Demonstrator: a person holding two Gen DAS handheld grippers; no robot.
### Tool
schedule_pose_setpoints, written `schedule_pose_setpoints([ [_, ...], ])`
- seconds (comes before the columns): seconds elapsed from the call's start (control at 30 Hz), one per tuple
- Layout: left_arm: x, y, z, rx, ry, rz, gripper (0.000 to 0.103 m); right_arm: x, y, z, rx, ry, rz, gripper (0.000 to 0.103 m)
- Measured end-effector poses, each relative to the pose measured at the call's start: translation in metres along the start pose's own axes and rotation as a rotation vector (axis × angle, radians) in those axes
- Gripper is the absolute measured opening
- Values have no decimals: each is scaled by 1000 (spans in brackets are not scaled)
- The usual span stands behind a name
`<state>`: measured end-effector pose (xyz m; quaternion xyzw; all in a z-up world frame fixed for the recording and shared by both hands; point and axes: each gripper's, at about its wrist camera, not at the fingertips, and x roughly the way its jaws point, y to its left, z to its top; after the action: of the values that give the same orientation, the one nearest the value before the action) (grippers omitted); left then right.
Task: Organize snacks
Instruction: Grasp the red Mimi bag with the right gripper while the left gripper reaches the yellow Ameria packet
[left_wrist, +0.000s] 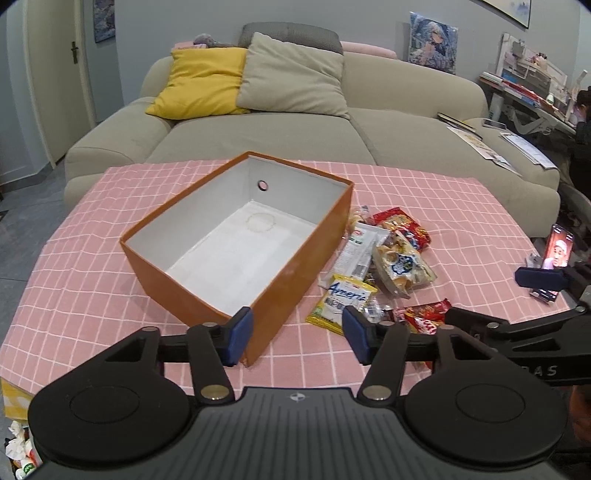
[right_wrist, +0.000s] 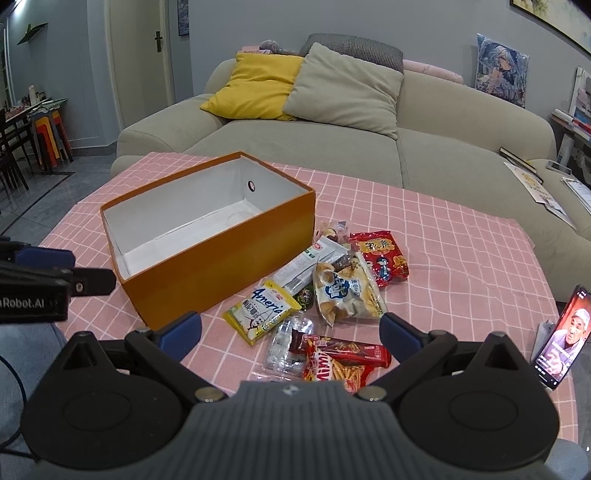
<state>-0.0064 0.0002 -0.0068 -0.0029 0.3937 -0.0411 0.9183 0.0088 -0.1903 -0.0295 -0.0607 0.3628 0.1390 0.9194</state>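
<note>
A beige sofa (right_wrist: 369, 147) with a yellow cushion (right_wrist: 258, 88) and a grey one (right_wrist: 343, 88) stands against the blue-grey wall (right_wrist: 436, 26), a white door (right_wrist: 140, 55) to its left, grey tiled floor (right_wrist: 48, 192) below.

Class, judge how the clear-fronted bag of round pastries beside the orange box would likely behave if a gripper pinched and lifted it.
The pastry bag looks puffy and crinkled, so it would probably flex and sag. Its glossy film may slip between pads. The baked pieces showing through seem crushable, so a hard squeeze risks breaking them.
</note>
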Motion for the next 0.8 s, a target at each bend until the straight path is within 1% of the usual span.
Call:
schedule_pose_setpoints([
  [0.07,2,-4,1,17,8,-23,57,3,-4,-4,-2,10,2,82],
  [0.13,4,-7,2,24,18,-52,56,8,-9,-8,3,25,9,80],
  [0.23,13,-13,2,29,43,-101,56,16,-16,-16,11,50,11,70],
  [0.27,16,-16,2,34,52,-113,56,19,-19,-18,12,60,8,68],
  [0.4,34,-30,-1,71,91,-146,56,35,-28,-30,29,111,2,67],
  [0.5,48,-37,-3,83,122,-170,60,50,-40,-38,79,162,-4,67],
  [0.57,58,-40,-3,86,144,-183,60,59,-46,-42,102,192,-3,67],
  [0.6,63,-41,-4,90,155,-187,60,63,-47,-43,106,205,-9,67],
  [0.67,76,-44,-6,101,177,-192,61,73,-50,-46,121,231,-16,73],
  [0.7,82,-44,-7,104,188,-192,61,77,-52,-47,130,241,-15,74],
  [0.77,95,-44,-7,110,202,-189,68,86,-55,-47,154,262,-6,75],
  [0.8,102,-44,-7,115,210,-182,69,90,-56,-47,164,271,-3,75],
])
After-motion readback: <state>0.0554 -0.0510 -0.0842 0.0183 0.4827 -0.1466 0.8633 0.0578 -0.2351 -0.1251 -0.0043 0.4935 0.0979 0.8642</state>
